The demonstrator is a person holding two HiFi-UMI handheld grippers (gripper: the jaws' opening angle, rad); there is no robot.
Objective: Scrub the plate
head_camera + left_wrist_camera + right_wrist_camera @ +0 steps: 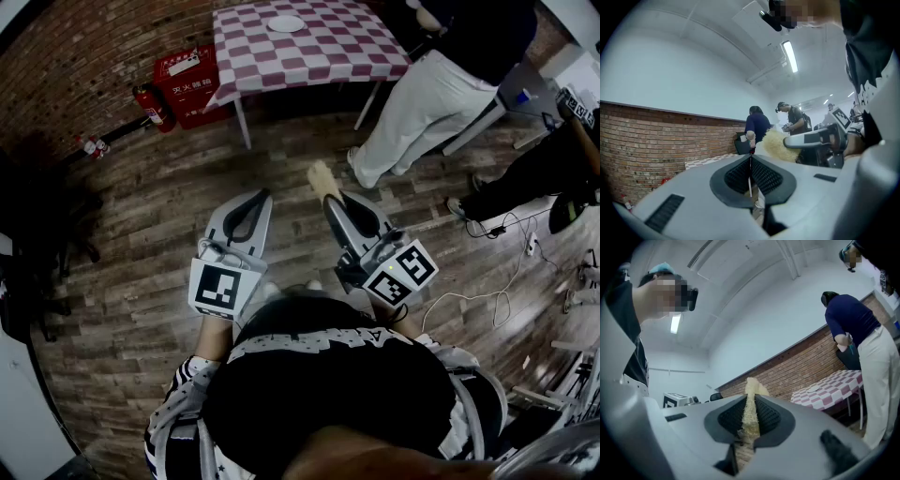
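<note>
Plate (286, 23) sits on checkered table (347, 52) by brick wall (84, 47); left gripper (260, 195) closed empty, right gripper (337, 201) clamps scrubber (322, 179).

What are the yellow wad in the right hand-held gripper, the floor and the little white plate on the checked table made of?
The pale yellow scrubbing wad, pinched in the right hand-held gripper: coarse matted fibre, probably loofah; matte, fuzzy-edged. The brown plank floor: wood or wood-look laminate; grain and seams show. The round white plate: smooth, ceramic or plastic; too far to tell.
</note>
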